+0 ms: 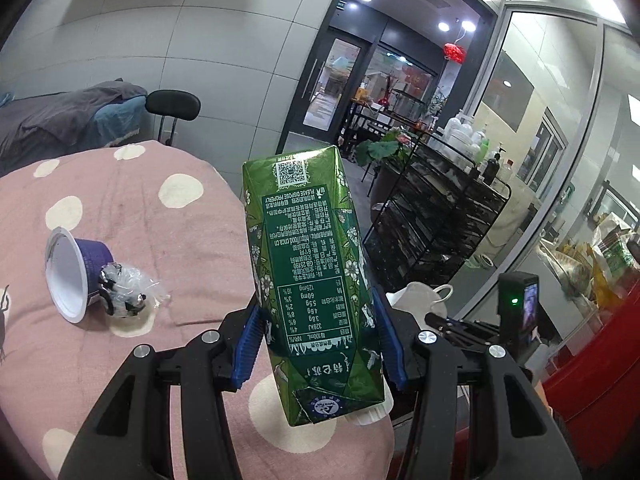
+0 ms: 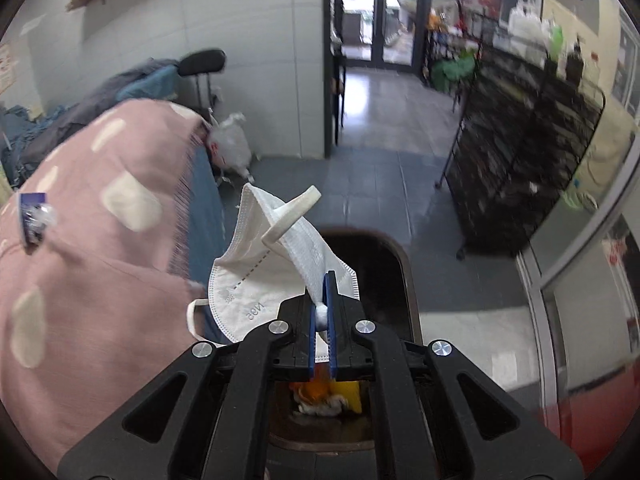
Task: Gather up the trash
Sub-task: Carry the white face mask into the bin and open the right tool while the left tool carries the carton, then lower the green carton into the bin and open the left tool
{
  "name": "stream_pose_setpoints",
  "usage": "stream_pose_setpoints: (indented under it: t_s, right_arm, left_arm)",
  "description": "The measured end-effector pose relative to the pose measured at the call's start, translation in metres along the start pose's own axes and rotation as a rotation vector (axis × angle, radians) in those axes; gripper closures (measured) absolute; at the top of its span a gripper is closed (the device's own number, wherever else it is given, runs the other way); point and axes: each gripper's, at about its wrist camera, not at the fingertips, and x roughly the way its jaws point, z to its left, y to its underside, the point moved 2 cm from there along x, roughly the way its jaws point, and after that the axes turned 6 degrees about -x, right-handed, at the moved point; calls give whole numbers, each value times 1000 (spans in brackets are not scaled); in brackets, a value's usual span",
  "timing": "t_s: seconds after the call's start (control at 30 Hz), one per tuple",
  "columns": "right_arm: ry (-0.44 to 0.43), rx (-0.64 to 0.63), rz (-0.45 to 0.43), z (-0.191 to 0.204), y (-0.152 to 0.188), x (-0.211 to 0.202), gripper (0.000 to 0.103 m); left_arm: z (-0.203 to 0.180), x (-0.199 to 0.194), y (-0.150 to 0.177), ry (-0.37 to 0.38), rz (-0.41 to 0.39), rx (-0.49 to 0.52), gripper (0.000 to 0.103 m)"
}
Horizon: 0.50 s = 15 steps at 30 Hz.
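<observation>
Left wrist view: my left claw point(image 1: 320, 344) grips a carton point(image 1: 312, 272); my right claw point(image 2: 325, 308) pinches a mask point(image 2: 256, 264) above the bin point(image 2: 412, 280).

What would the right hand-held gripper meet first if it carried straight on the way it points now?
Probably the open bin just below and ahead. The right hand-held gripper, shut on the white face mask, points down at its dark opening, where orange and yellow rubbish shows between the arms. Depth is unclear.

Left gripper point(image 1: 320, 344): black plastic linkage arms w/ triangular cut-outs, silver round screws, ribbed blue pads point(image 1: 249, 350). Right gripper point(image 2: 323, 320): same build (black frame, silver screws), flat blue pads point(image 2: 331, 320).
</observation>
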Motion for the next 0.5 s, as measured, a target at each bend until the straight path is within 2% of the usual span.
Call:
stream_pose_setpoints:
  t_s: [0.27, 0.33, 0.37, 0.43, 0.47, 0.5]
  right_arm:
    - [13, 100, 196, -23, 29, 77, 98]
    - [17, 105, 237, -22, 36, 89, 96]
    - [28, 106, 272, -22, 40, 98, 91]
    - [36, 126, 309, -24, 48, 106, 64]
    - [31, 145, 315, -25, 50, 109, 37]
    - [28, 169, 302, -27, 53, 108, 29]
  left_arm:
    - [-4, 8, 2, 14, 21, 26, 53]
    - [-6, 10, 3, 17, 27, 26, 53]
    - [-6, 11, 3, 18, 29, 26, 53]
    - [-7, 11, 4, 19, 31, 26, 53]
    - [-7, 11, 3, 19, 33, 26, 53]
    - [-7, 11, 4, 20, 33, 27, 53]
